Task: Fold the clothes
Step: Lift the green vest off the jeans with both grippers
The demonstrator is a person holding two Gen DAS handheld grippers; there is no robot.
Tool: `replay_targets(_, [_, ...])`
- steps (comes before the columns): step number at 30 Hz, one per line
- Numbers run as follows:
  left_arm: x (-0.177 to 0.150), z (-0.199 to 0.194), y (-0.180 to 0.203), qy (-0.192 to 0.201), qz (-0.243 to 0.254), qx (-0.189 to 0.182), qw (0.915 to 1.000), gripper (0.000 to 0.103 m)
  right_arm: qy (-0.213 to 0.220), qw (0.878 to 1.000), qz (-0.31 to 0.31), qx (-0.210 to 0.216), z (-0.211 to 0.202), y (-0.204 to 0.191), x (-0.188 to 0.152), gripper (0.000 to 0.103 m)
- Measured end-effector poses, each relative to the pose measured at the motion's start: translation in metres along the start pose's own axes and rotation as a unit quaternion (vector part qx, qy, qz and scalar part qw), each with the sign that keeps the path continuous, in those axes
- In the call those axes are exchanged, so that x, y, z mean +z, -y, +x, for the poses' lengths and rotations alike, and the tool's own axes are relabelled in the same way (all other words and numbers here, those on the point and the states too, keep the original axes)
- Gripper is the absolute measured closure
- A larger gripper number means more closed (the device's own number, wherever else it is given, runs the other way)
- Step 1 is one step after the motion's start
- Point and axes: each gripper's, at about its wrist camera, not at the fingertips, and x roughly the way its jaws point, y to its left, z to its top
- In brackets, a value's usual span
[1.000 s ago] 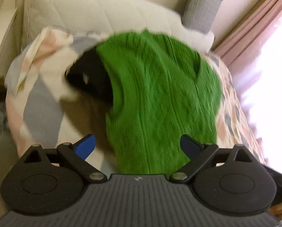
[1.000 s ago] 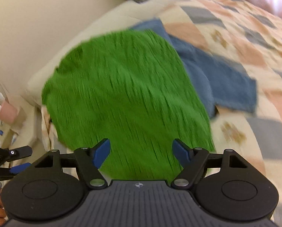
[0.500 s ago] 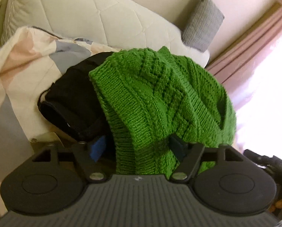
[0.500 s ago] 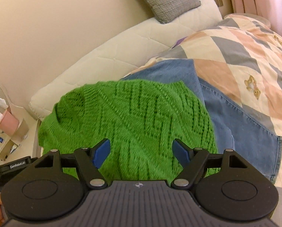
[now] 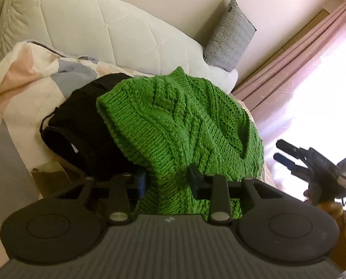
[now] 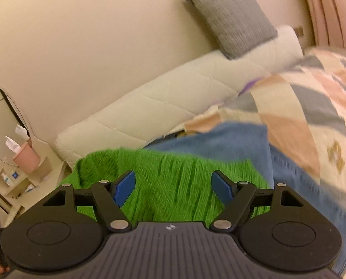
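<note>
A green knitted sweater [image 5: 177, 125] lies heaped on the bed, partly over a black garment [image 5: 84, 125]. My left gripper [image 5: 168, 182] is shut on the sweater's near ribbed edge, with knit bunched between its blue pads. In the right wrist view the same green sweater [image 6: 173, 181] sits low in front of my right gripper [image 6: 173, 187], which stands open above it with nothing pinched. Behind it lies a blue denim garment [image 6: 231, 144]. The right gripper [image 5: 289, 157] also shows at the right edge of the left wrist view.
A patchwork quilt [image 5: 17, 88] covers the bed [image 6: 312, 116]. A white padded bolster [image 5: 98, 30] and a grey pillow [image 6: 231, 16] lean on the wall. Pink curtains [image 5: 289, 60] hang at the right. A pink tissue box [image 6: 25, 160] stands on a side shelf.
My left gripper went from open to shut on the sweater's edge after moving in close. The right gripper tilted upward and stayed open; the sweater sits lower in its view.
</note>
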Motion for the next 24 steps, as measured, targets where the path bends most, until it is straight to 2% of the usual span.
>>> replay_targets(5, [0.002,-0.004,0.004,-0.002,0.008,0.02,0.9998,0.069,-0.01,1.0,-0.019,0.009,0.029,0.015,0.019,0.025])
replay_targets(8, [0.002,-0.007,0.007,0.015,0.016,0.043,0.9988,0.062,-0.017,0.999,-0.023,0.013,0.045,0.025,0.026,0.006])
replay_targets(10, [0.001,-0.008,0.009,0.019,0.022,0.048,0.9984,0.055,-0.026,0.999,-0.011,0.026,0.053,0.032,0.024,0.005])
replay_targets(13, [0.004,-0.009,0.01,0.03,0.015,0.032,0.9989,0.062,-0.053,0.997,0.018,0.06,0.064,0.04,0.014,0.005])
replay_targets(14, [0.006,-0.01,0.013,0.032,0.022,0.024,0.999,0.076,-0.056,0.996,0.011,0.062,0.064,0.037,0.01,0.008])
replay_targets(15, [0.006,-0.008,0.014,0.032,0.033,0.025,0.9986,0.09,-0.06,0.996,0.004,0.064,0.063,0.033,0.006,0.019])
replay_targets(16, [0.006,-0.007,0.016,0.033,0.044,0.026,0.9982,0.091,-0.066,0.996,-0.009,0.064,0.061,0.028,0.001,0.024])
replay_targets(17, [0.004,-0.007,0.015,0.034,0.044,0.025,0.9981,0.091,-0.073,0.995,-0.02,0.065,0.059,0.024,-0.003,0.034])
replay_targets(18, [0.002,-0.007,0.011,0.038,0.033,0.026,0.9984,0.09,-0.083,0.993,-0.019,0.079,0.056,0.023,-0.007,0.052])
replay_targets(19, [-0.001,-0.007,0.008,0.041,0.022,0.027,0.9985,0.088,-0.093,0.991,-0.017,0.091,0.053,0.023,-0.011,0.063])
replay_targets(20, [-0.002,-0.003,0.0,0.035,-0.002,0.026,0.999,0.08,-0.091,0.992,-0.019,0.087,0.052,0.02,-0.014,0.074])
replay_targets(21, [-0.004,0.001,-0.008,0.029,-0.027,0.025,0.9989,0.065,-0.088,0.992,-0.021,0.082,0.051,0.018,-0.016,0.074])
replay_targets(22, [-0.006,0.005,-0.016,0.022,-0.052,0.024,0.9981,0.059,-0.086,0.993,-0.023,0.078,0.049,0.015,-0.018,0.074])
replay_targets(23, [-0.008,0.009,-0.023,0.021,-0.079,0.013,0.9966,0.058,-0.084,0.993,-0.025,0.074,0.048,0.013,-0.02,0.074])
replay_targets(24, [-0.009,0.012,-0.028,0.028,-0.1,-0.001,0.9946,0.059,-0.081,0.994,-0.027,0.07,0.047,0.01,-0.022,0.067])
